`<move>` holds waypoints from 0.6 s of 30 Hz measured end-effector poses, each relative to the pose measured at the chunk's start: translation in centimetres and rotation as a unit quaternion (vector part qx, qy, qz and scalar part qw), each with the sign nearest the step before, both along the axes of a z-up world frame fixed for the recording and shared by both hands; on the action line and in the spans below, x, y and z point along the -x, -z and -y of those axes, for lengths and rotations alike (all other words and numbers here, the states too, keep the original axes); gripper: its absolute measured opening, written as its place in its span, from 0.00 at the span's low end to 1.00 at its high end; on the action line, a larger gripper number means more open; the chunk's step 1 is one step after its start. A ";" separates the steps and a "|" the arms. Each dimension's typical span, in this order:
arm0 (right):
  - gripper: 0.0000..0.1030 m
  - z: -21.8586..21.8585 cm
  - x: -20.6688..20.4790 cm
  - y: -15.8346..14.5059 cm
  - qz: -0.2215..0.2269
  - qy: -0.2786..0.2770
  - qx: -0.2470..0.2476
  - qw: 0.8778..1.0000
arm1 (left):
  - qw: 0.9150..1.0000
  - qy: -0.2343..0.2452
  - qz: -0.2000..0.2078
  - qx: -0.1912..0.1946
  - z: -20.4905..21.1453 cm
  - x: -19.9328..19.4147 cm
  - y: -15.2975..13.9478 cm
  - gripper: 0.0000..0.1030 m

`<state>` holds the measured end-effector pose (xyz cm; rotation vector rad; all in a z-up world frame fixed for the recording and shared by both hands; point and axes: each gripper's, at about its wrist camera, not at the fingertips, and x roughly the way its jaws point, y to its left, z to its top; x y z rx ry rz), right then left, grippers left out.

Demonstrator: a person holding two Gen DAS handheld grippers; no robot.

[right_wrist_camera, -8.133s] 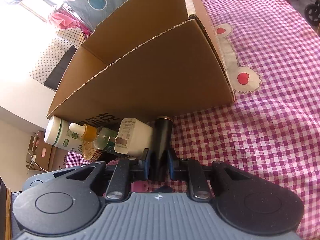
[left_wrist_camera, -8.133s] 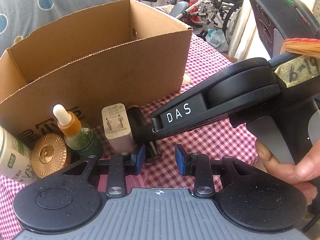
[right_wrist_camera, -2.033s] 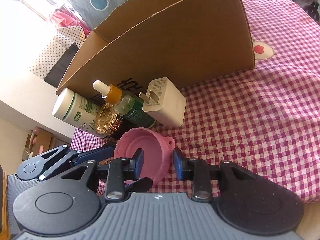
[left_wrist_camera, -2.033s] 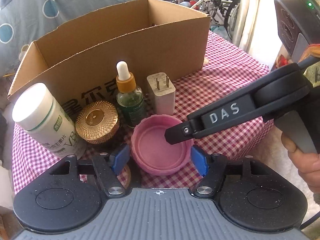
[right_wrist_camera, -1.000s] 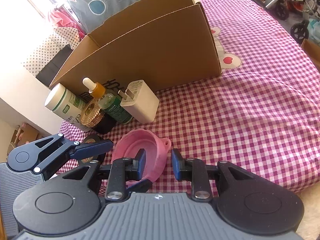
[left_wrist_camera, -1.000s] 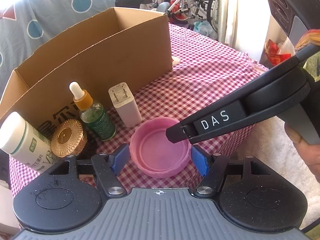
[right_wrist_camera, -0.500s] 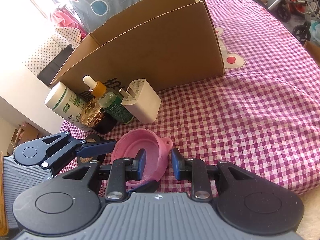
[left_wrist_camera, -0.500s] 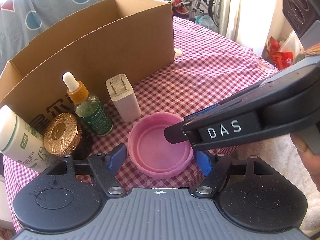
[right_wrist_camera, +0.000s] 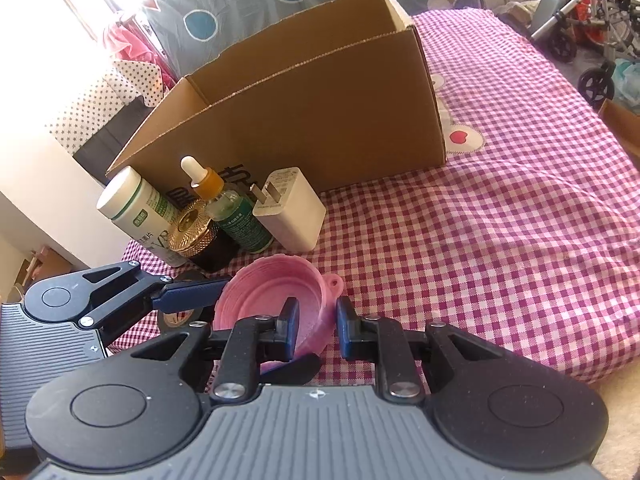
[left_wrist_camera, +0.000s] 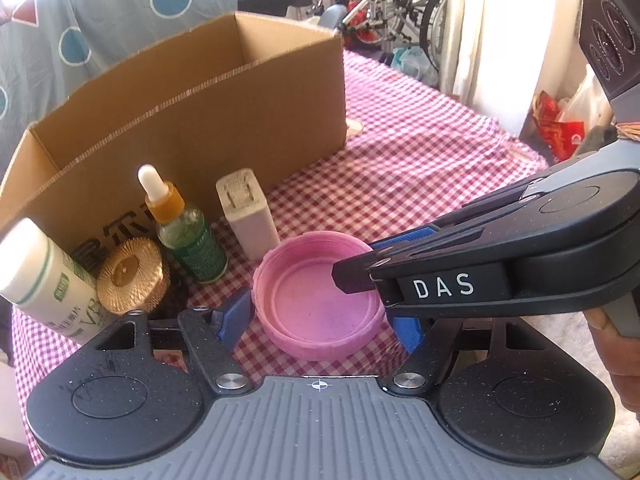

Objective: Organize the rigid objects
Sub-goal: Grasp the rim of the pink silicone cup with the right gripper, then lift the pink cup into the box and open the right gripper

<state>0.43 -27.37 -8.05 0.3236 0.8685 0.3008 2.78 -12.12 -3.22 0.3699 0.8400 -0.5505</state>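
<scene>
A pink lid (left_wrist_camera: 318, 296) lies upside down between the wide-open fingers of my left gripper (left_wrist_camera: 322, 318), which do not touch it. My right gripper (right_wrist_camera: 317, 330) straddles the lid's near wall (right_wrist_camera: 276, 296), one finger inside and one outside, with small gaps at the pads. The right gripper's fingers reach over the lid in the left wrist view (left_wrist_camera: 360, 276). A white bottle (left_wrist_camera: 44, 280), a gold-capped jar (left_wrist_camera: 130, 276), a green dropper bottle (left_wrist_camera: 184, 232) and a white charger (left_wrist_camera: 246, 216) stand in a row before an open cardboard box (left_wrist_camera: 192, 112).
The table carries a red-checked cloth (right_wrist_camera: 500, 232); its edge drops off close to both grippers. A roll of tape (right_wrist_camera: 178, 316) lies under the left gripper's finger. Wheelchairs (left_wrist_camera: 384, 20) stand behind the table.
The small dark bottle the right gripper held 8 s ago is gone from view. Over the last second the right gripper stayed over the pink lid's wall, and both cameras rose slightly.
</scene>
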 end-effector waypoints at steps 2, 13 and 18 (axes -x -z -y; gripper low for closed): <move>0.21 -0.1 0.8 -1.3 0.019 0.004 0.011 1.000 | 1.000 0.005 0.018 0.007 0.0 0.7 -1.3 0.71; 0.22 -1.6 1.3 -11.2 0.154 -0.025 0.031 0.987 | 0.984 0.003 0.178 0.014 -1.3 2.3 -10.4 0.71; 0.22 -3.6 -3.5 -13.8 0.162 -0.083 0.019 0.983 | 0.978 -0.027 0.206 -0.011 -2.5 -0.2 -12.5 0.71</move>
